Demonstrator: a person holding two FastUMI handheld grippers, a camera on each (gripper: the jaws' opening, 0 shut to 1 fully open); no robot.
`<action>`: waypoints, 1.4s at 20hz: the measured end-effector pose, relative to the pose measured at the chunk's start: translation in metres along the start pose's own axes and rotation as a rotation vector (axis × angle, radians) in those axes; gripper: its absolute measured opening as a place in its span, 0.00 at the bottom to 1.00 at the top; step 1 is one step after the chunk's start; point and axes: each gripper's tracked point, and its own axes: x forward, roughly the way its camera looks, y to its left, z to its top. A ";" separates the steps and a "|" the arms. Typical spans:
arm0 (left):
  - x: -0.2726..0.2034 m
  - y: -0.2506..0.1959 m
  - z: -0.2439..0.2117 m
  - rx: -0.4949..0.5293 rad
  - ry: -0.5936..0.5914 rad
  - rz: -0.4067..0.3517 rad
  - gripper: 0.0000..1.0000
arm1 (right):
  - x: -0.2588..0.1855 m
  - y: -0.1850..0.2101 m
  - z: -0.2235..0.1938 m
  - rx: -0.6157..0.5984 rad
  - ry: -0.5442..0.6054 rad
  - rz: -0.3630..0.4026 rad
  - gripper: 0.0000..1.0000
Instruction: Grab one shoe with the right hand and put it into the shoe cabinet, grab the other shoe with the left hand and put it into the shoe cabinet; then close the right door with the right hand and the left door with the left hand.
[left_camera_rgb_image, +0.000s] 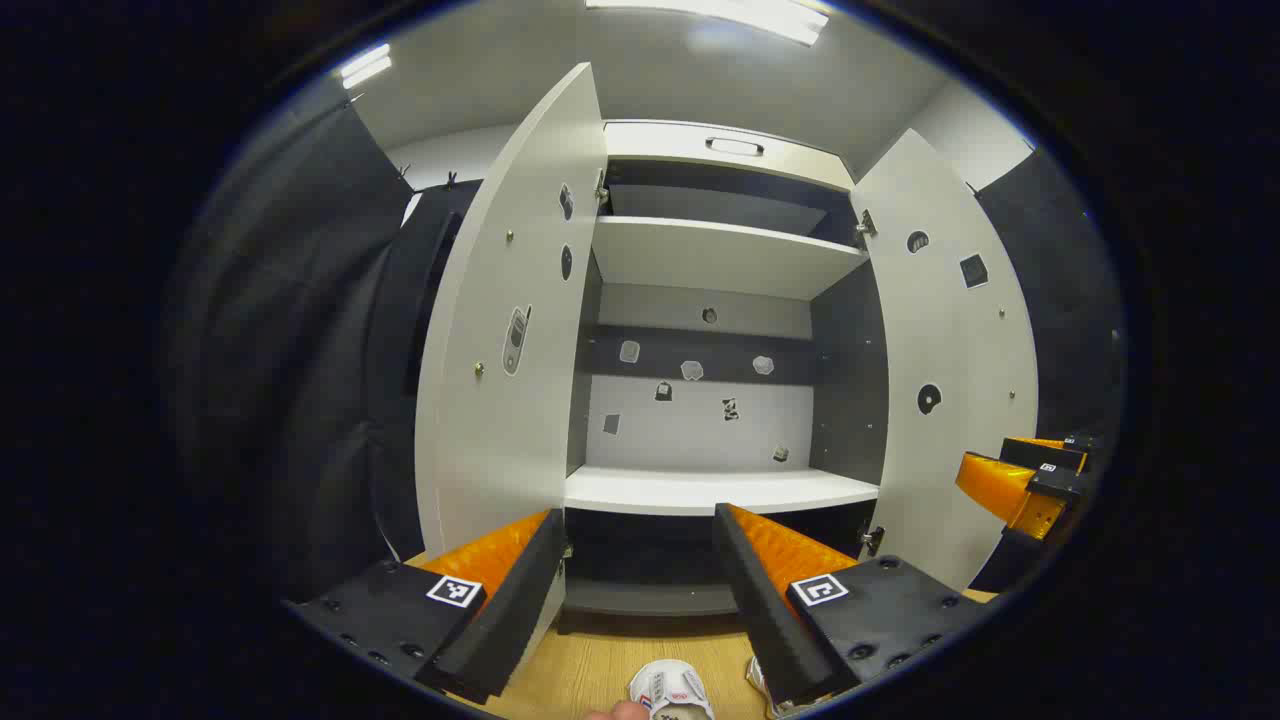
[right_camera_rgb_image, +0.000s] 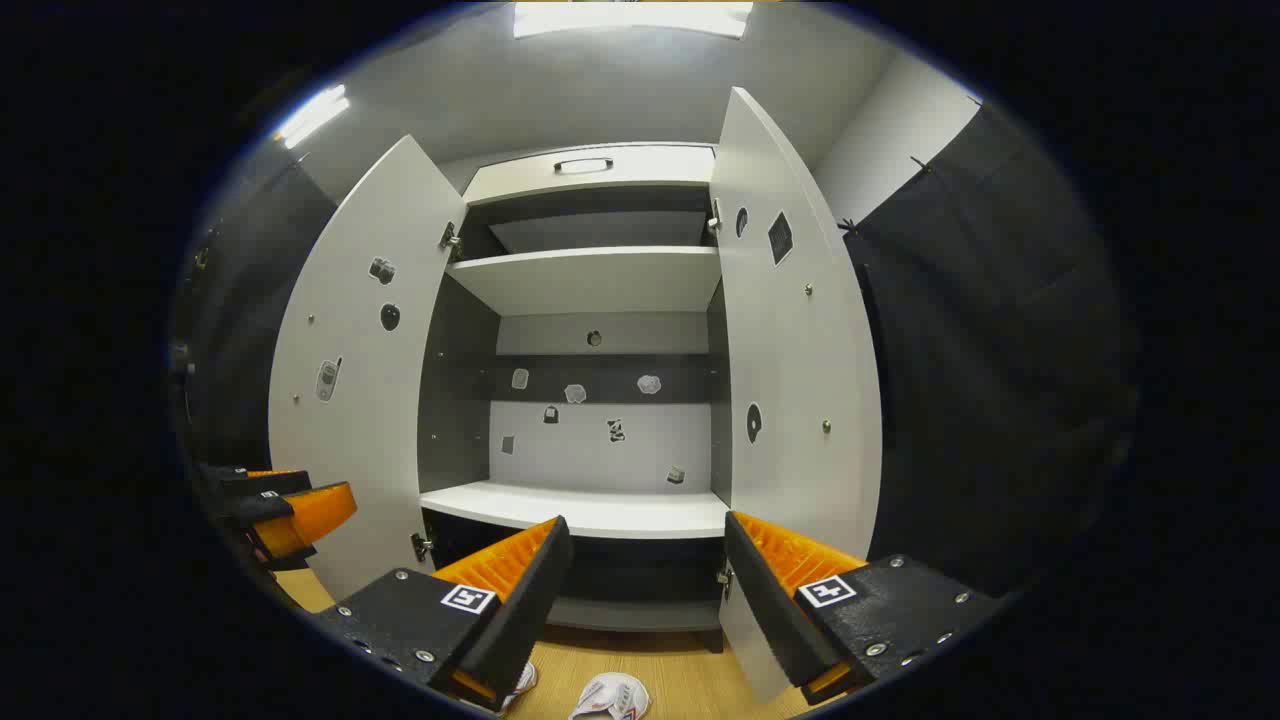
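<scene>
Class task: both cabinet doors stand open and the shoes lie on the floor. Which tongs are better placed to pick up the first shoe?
Right, marginally. The right tongs are open above a white shoe, and the task begins with them. The left tongs, also open, hang over a shoe too.

each hand-held gripper (left_camera_rgb_image: 635, 590) (right_camera_rgb_image: 640, 605) has screwed plates bearing square black-and-white markers.

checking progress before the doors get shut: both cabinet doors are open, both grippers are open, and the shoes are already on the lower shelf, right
Not quite. The shoes lie on the wooden floor in front of the cabinet, as the left gripper view shows; the lower shelf is bare. Both doors and both grippers, left gripper and right gripper, are open.
</scene>
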 end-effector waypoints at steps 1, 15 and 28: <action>0.001 0.001 0.000 -0.003 0.001 0.000 0.96 | -0.001 0.002 0.000 0.003 0.000 0.004 0.94; -0.003 0.006 -0.001 -0.021 0.003 -0.003 0.96 | -0.001 0.011 0.007 -0.005 -0.014 -0.001 0.94; -0.005 0.004 -0.002 -0.023 0.007 0.001 0.96 | 0.004 0.011 -0.029 -0.012 0.054 0.003 0.94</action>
